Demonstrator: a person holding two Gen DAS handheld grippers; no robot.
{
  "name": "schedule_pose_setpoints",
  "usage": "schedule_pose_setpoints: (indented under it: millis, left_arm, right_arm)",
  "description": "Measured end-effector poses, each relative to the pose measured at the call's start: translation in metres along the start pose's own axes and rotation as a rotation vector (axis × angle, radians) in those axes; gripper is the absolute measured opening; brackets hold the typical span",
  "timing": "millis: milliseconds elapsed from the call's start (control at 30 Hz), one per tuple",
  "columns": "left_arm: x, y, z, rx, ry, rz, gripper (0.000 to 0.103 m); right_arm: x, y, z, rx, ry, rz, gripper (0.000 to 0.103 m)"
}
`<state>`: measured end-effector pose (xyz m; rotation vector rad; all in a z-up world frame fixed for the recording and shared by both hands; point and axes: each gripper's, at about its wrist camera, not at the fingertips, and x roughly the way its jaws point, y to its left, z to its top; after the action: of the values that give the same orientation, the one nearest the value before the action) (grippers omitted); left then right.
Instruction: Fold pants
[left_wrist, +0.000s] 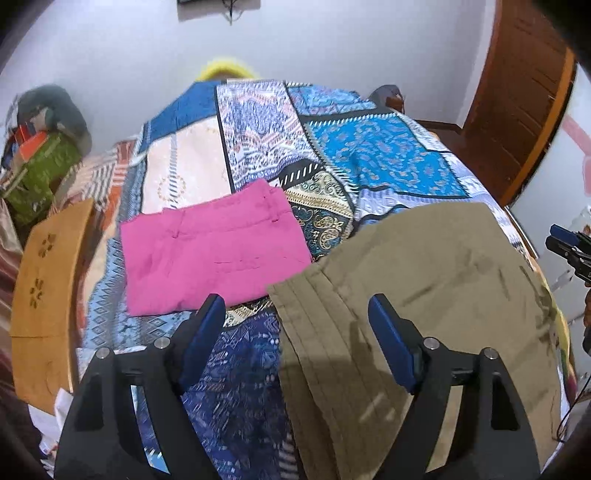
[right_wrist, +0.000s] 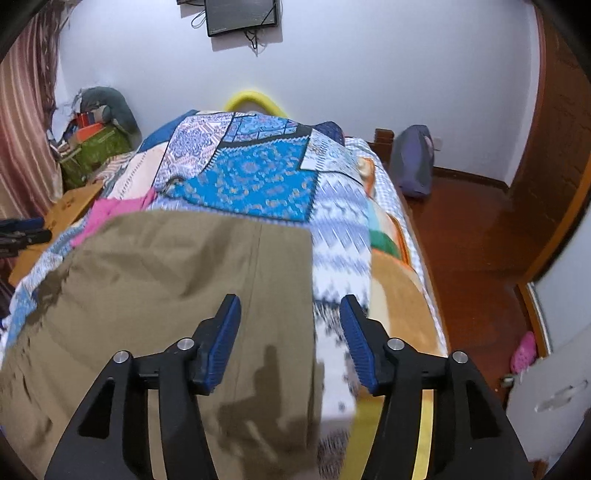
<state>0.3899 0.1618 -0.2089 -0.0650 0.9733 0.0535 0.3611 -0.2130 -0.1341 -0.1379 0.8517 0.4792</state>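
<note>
Khaki pants (left_wrist: 424, 295) lie folded flat on the patterned bedspread (left_wrist: 332, 155), at the right in the left wrist view and filling the lower left of the right wrist view as khaki pants (right_wrist: 166, 288). My left gripper (left_wrist: 297, 306) is open above the khaki pants' left edge, holding nothing. My right gripper (right_wrist: 290, 308) hovers open over their right edge, its jaws empty. A folded pink pair of pants (left_wrist: 214, 247) lies to the left of the khaki pair; only a corner of the pink pair (right_wrist: 118, 210) shows in the right wrist view.
A wooden headboard or side panel (left_wrist: 48, 288) runs along the bed's left. Green boxes and clutter (right_wrist: 96, 147) stand in the far left corner. A grey bag (right_wrist: 413, 162) sits on the wooden floor (right_wrist: 472, 236) at the right, near a wooden door (left_wrist: 517, 99).
</note>
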Motion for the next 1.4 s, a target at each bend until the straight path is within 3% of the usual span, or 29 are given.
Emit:
schedule_pose_setpoints:
  millis: [233, 500, 567, 633, 733, 800, 1000, 1067, 1167, 1233, 1267, 1300, 1367, 1400]
  left_arm:
    - [0.058, 0.007, 0.007, -0.060, 0.109, -0.042, 0.080]
    - [0.088, 0.011, 0.007, -0.103, 0.138, -0.112, 0.081]
    - [0.089, 0.010, 0.007, -0.097, 0.134, -0.116, 0.080]
    - [0.089, 0.008, 0.007, -0.082, 0.124, -0.110, 0.079]
    - [0.087, 0.004, 0.007, -0.053, 0.115, -0.124, 0.057]
    - [0.080, -0.004, 0.009, -0.021, 0.098, -0.115, 0.036]
    - [0.069, -0.020, 0.013, 0.069, 0.084, -0.038, 0.003]
    - [0.068, -0.010, 0.014, 0.050, 0.088, -0.022, 0.003]
    - [0.070, 0.011, 0.014, -0.017, 0.123, -0.100, 0.003]
    - [0.072, 0.023, 0.013, -0.076, 0.155, -0.153, 0.013]
    - [0.073, 0.029, 0.012, -0.102, 0.171, -0.168, 0.033]
    - [0.073, 0.031, 0.011, -0.114, 0.173, -0.164, 0.062]
    - [0.072, 0.033, 0.008, -0.138, 0.140, -0.155, 0.086]
    - [0.072, 0.032, 0.008, -0.140, 0.132, -0.165, 0.086]
  right_arm:
    - [0.058, -0.008, 0.023, 0.009, 0.071, 0.029, 0.055]
    - [0.120, -0.017, 0.036, 0.055, 0.147, 0.048, 0.055]
    - [0.126, -0.015, 0.035, 0.057, 0.142, 0.062, 0.051]
    - [0.128, -0.010, 0.034, 0.039, 0.139, 0.079, 0.027]
    - [0.128, -0.005, 0.032, -0.001, 0.139, 0.044, 0.015]
    - [0.123, -0.004, 0.032, -0.024, 0.128, 0.040, 0.005]
    - [0.103, 0.001, 0.037, -0.091, 0.053, -0.047, 0.003]
    - [0.098, 0.000, 0.041, -0.097, 0.040, -0.056, 0.002]
    - [0.090, -0.002, 0.047, -0.112, 0.028, -0.064, 0.002]
    - [0.086, -0.002, 0.048, -0.113, 0.023, -0.053, 0.002]
    - [0.085, -0.002, 0.048, -0.113, 0.019, -0.050, 0.002]
    - [0.084, -0.001, 0.047, -0.110, 0.018, -0.045, 0.002]
    - [0.085, -0.002, 0.045, -0.087, 0.023, -0.021, 0.002]
    - [0.087, -0.003, 0.044, -0.073, 0.032, -0.010, 0.002]
